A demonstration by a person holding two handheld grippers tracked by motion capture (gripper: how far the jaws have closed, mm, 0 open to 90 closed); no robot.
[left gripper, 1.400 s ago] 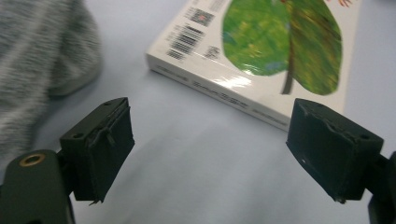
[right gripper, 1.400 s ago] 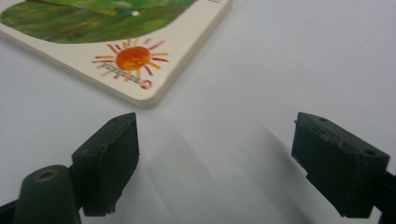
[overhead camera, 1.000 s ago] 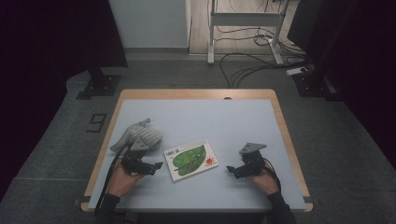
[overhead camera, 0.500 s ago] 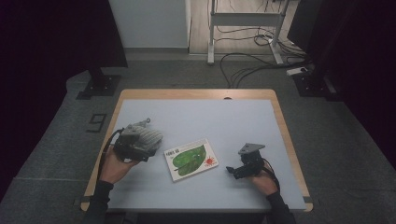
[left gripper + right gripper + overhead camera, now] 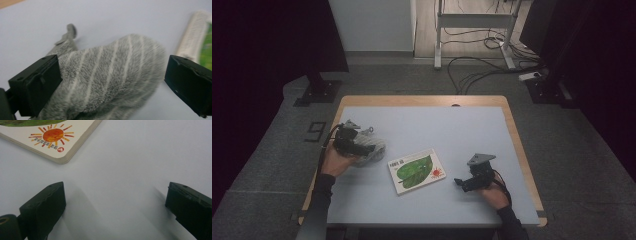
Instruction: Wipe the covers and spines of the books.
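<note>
Here, a grey plush toy (image 5: 368,148) is seen lying at about nine o'clock on the pale blue table (image 5: 452,135), near its left edge. The left gripper (image 5: 362,148) is held low over it, its jaws spread wide on either side of the soft body; they have just been opening, and in the left gripper view the toy (image 5: 110,82) sits between them, brushing one pad while the other stands clear, so it is judged to be framed for a grasp rather than clamped. A picture book (image 5: 417,170) is laid flat at the table's middle, toward six o'clock, just beside the toy but apart from it. The right gripper (image 5: 460,183) is rested at about four o'clock, jaws apart with nothing between them, a corner of the book (image 5: 53,140) lying ahead, seemingly parked out of the way. The toy is covered in fuzzy grey fabric crossed by thin white stripes, and a narrow limb or tail (image 5: 66,37) is stretched away from its rounded body.
</note>
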